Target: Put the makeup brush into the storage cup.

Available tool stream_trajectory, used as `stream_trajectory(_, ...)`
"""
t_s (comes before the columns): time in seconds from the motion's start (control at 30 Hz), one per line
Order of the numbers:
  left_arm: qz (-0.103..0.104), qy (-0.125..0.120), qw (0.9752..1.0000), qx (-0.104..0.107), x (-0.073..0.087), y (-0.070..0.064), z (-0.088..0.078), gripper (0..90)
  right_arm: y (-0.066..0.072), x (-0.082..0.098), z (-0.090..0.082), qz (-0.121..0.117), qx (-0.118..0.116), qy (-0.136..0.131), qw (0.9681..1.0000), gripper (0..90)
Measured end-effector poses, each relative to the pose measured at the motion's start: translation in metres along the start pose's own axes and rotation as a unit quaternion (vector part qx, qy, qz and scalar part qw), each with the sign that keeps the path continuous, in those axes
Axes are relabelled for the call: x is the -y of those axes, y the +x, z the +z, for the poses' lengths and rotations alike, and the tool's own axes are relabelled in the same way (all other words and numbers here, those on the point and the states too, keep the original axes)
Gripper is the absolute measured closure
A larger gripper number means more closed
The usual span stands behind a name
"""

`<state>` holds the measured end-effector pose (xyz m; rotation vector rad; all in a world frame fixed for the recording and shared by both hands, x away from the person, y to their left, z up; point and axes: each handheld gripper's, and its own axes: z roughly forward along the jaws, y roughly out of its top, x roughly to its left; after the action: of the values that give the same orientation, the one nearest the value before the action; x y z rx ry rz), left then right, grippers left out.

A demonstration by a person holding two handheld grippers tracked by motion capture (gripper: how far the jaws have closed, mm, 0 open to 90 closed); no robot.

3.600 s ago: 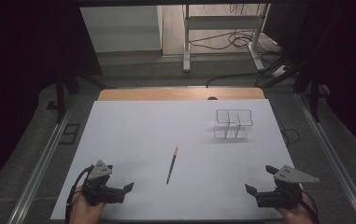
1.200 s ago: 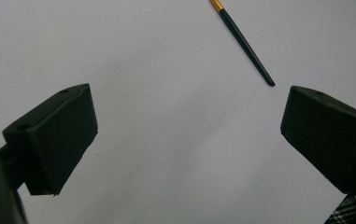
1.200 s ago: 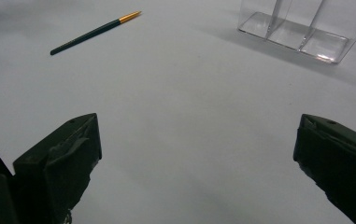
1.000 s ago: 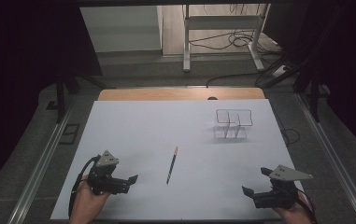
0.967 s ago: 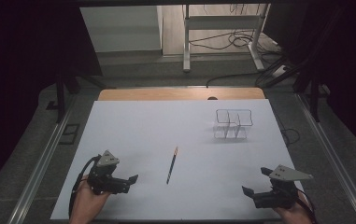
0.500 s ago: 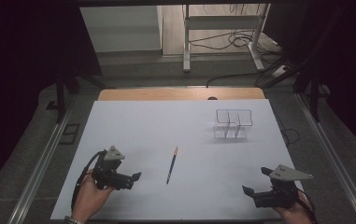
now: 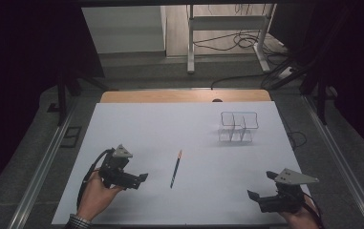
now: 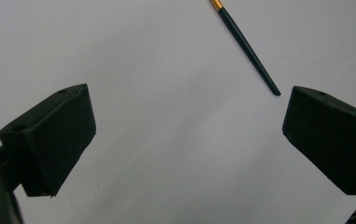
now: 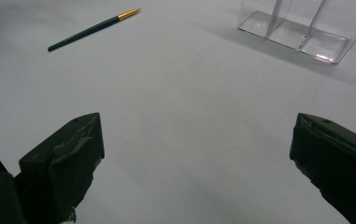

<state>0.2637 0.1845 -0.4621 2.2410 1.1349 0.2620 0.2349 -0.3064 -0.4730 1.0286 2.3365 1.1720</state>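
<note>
On the white table sheet [image 7: 136, 124], near its middle, a slim dark paintbrush [image 7: 175, 169] was laid flat and free, its gold-collared tip turned toward the far edge and its thin handle end toward the person. Nothing was touching it. The left gripper [image 7: 140, 178] was held low over the sheet just to the brush's left, jaws spread wide and pointed toward it; in the left gripper view the handle end [image 8: 270, 87] was seen close to one jaw but not yet between the two. That wide spread was judged to have been chosen so that the thin handle could be taken from the side without being knocked away. The right gripper [image 7: 252, 196] was kept well apart, near the sheet's front right corner, likewise wide open and empty, apparently parked out of the way. A clear divided holder [image 7: 238, 126] was stood upright toward the far right of the sheet, well apart from the brush; it was judged to be the intended place for the brush, its open top suited to a drop from above.
</note>
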Motion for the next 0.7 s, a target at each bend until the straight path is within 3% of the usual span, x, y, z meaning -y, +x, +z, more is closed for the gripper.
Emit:
stream_trajectory(0.43,0.031,0.025,0.9992,-0.004,-0.017,-0.007,0.007,4.7,0.001,0.000,0.001,-0.004,0.003,0.003,1.0000,3.3)
stream_trajectory(0.7,0.035,0.036,0.9987,-0.003,-0.026,-0.008,0.014,4.8,0.001,0.000,0.002,-0.008,0.004,0.004,0.9999,3.2)
